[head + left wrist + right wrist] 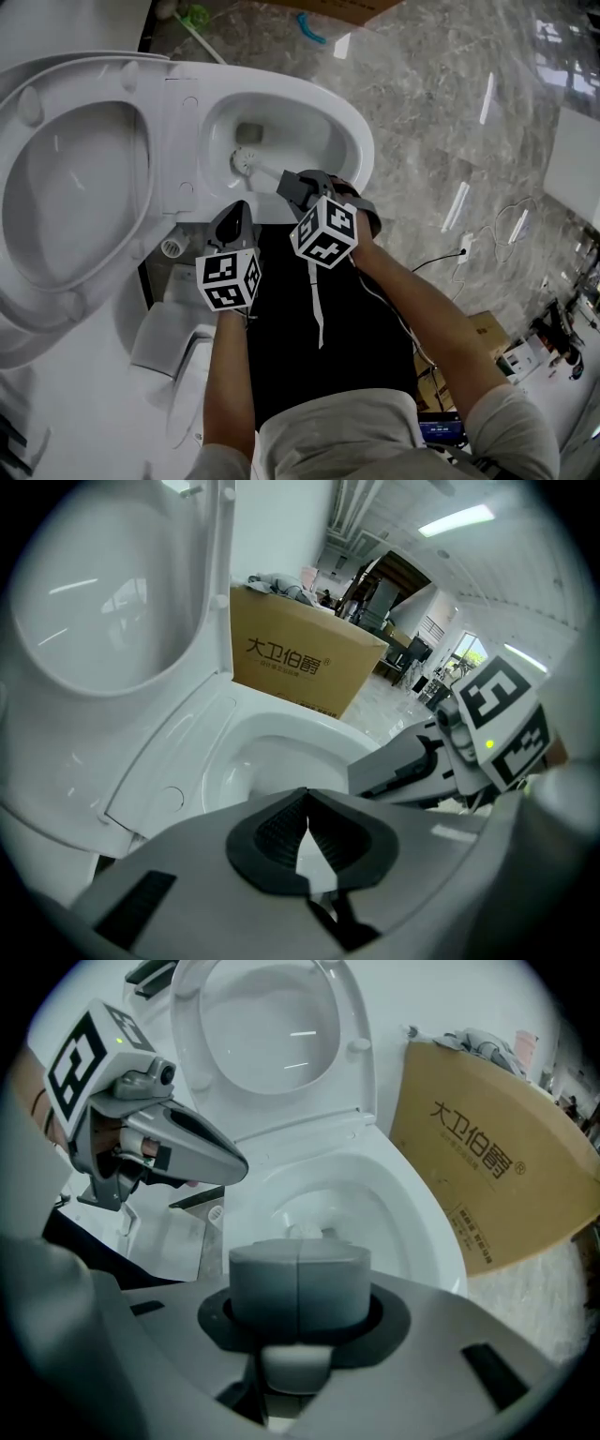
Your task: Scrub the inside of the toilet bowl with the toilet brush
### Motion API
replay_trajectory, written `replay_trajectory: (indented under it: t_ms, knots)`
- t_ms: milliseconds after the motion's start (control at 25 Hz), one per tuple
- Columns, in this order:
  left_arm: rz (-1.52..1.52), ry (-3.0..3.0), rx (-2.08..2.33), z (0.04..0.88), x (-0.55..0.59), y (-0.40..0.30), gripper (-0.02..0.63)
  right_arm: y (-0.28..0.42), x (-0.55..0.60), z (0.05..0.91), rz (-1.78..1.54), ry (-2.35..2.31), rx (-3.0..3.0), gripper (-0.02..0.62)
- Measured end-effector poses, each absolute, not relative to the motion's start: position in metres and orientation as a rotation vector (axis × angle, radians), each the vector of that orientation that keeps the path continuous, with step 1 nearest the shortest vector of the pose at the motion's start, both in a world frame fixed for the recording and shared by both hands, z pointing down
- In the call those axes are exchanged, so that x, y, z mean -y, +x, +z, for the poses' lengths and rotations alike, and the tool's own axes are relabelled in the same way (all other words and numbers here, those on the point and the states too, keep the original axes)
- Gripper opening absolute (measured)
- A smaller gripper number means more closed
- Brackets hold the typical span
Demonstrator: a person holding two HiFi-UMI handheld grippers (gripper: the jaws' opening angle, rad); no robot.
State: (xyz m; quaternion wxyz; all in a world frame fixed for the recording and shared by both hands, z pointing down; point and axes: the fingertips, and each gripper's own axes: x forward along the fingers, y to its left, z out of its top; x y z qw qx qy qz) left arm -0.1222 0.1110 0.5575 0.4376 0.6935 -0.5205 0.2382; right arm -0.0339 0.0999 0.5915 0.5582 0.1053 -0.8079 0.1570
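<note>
White toilet brush (246,162), clamped in right gripper (294,187), may splash over toilet bowl (364,141) rim if swept hard; left gripper (235,214) closed, empty.

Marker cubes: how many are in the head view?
2. The left marker cube sits lower left; the right marker cube is higher, at the toilet bowl front rim, close to the toilet brush handle. None seems hidden.
</note>
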Motion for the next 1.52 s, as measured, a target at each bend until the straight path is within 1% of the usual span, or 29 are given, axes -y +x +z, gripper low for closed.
replay_trajectory:
  t_ms: [200,400,800,1160,1520]
  knots:
    - [0.601,1.755,1.277,0.554,-0.102,-0.134,0.011,-0.055,-0.078,0.6,0.342,0.273,1.899,0.147]
    - [0.598,1.766,1.272,0.554,-0.097,-0.145,0.011,-0.062,-0.07,0.601,0.333,0.274,1.893,0.147]
    - [0.588,1.741,1.26,0.568,-0.104,-0.144,0.011,-0.063,-0.062,0.622,0.328,0.295,1.887,0.147]
    - [0.592,1.747,1.238,0.571,-0.112,-0.138,0.011,-0.064,-0.036,0.648,0.41,0.38,1.885,0.149]
    - [0.594,1.738,1.242,0.575,-0.112,-0.133,0.011,-0.042,-0.016,0.638,0.437,0.452,1.892,0.149]
